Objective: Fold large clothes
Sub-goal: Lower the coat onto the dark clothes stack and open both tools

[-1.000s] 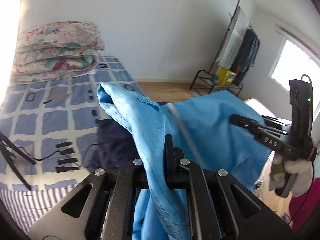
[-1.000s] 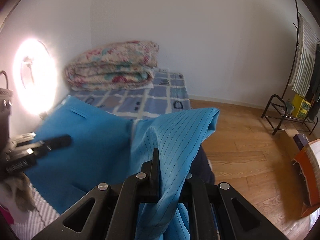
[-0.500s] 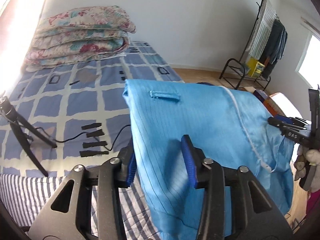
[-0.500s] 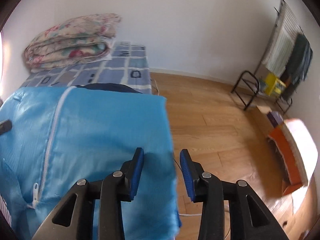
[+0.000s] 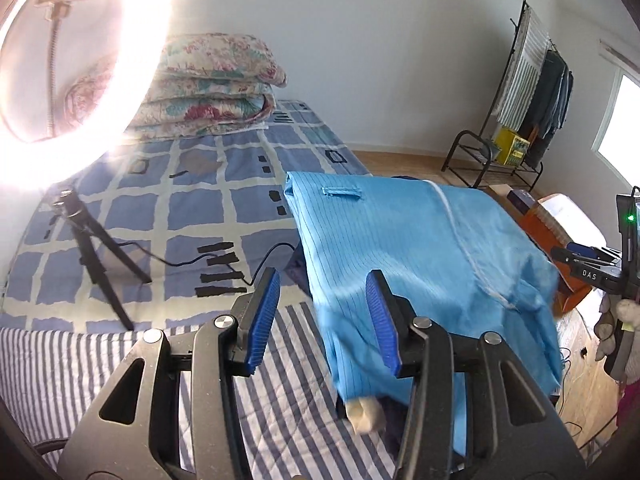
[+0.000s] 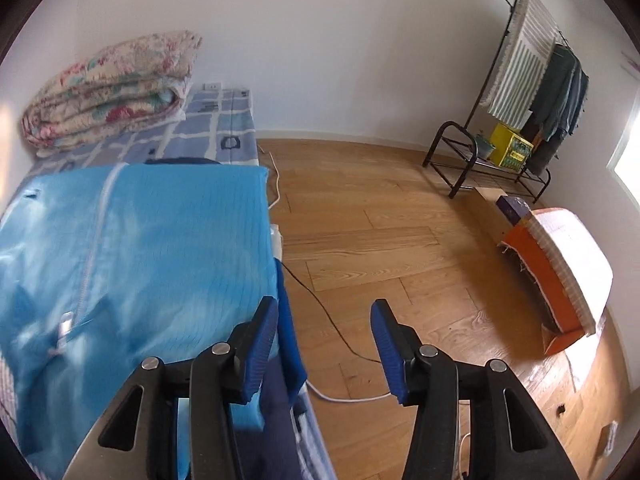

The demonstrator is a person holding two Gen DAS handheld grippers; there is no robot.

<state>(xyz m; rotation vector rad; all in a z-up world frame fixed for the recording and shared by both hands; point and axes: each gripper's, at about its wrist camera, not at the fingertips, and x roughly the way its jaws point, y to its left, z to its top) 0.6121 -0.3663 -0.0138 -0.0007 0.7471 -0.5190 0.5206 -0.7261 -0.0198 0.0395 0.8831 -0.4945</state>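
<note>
A large light-blue striped garment (image 5: 408, 248) with a white zipper lies folded over on the near end of the bed, its front edge hanging down; it also shows in the right wrist view (image 6: 136, 248). A dark navy cloth (image 6: 276, 412) lies under it. My left gripper (image 5: 324, 320) is open and empty at the garment's left edge. My right gripper (image 6: 324, 344) is open and empty at its right edge, over the floor; it also shows at the far right of the left wrist view (image 5: 588, 268).
The bed (image 5: 192, 208) has a blue checked cover and a striped sheet (image 5: 80, 364). A folded floral quilt (image 5: 212, 92) lies at its head. A small tripod (image 5: 92, 256) with cable and a ring light (image 5: 60, 60) stand left. Clothes rack (image 6: 520, 92), orange box (image 6: 552, 264) and cables (image 6: 332, 328) are on the wooden floor.
Both grippers let go of the blue garment and opened. It dropped flat onto the bed, and both grippers have drawn back to its sides.
</note>
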